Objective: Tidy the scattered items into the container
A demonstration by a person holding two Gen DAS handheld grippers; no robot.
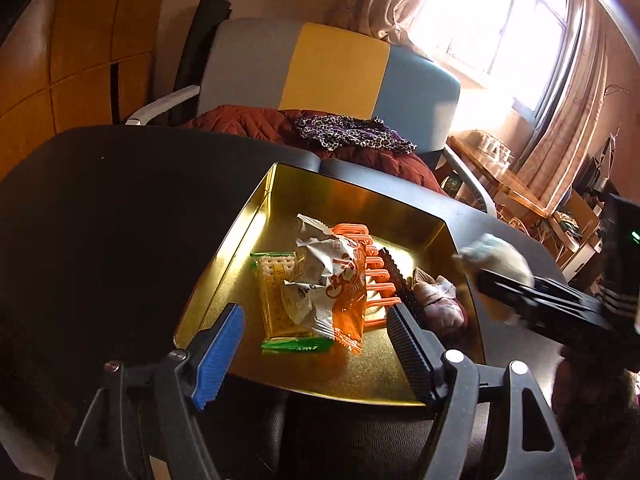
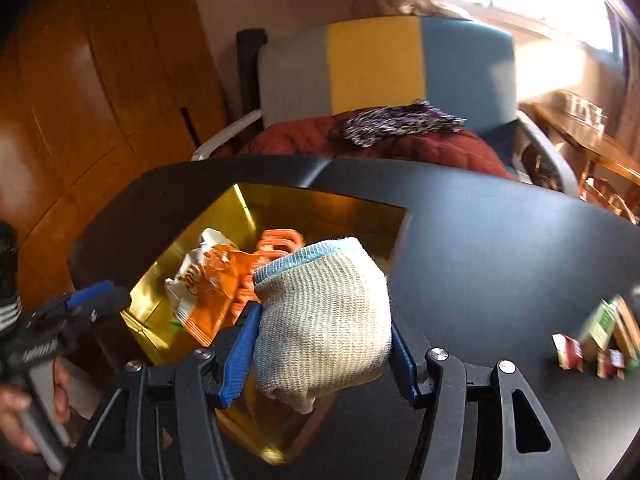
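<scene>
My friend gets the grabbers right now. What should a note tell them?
Left gripper: open, empty, over the near end of the gold tin.
Right gripper: shut on a rolled knitted sock, near the tin's right rim.
Done: cracker pack, orange-and-white snack bag, orange clips and a pinkish bundle lie in the tin.
Left: drop the sock in, then fetch the small packets on the black table, right side.

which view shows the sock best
The right wrist view: the sock fills the middle of the frame, clamped between the right gripper's pads, its knit and blue cuff sharp. The left wrist view shows it only as a small blurred lump at the tin's right edge.
</scene>
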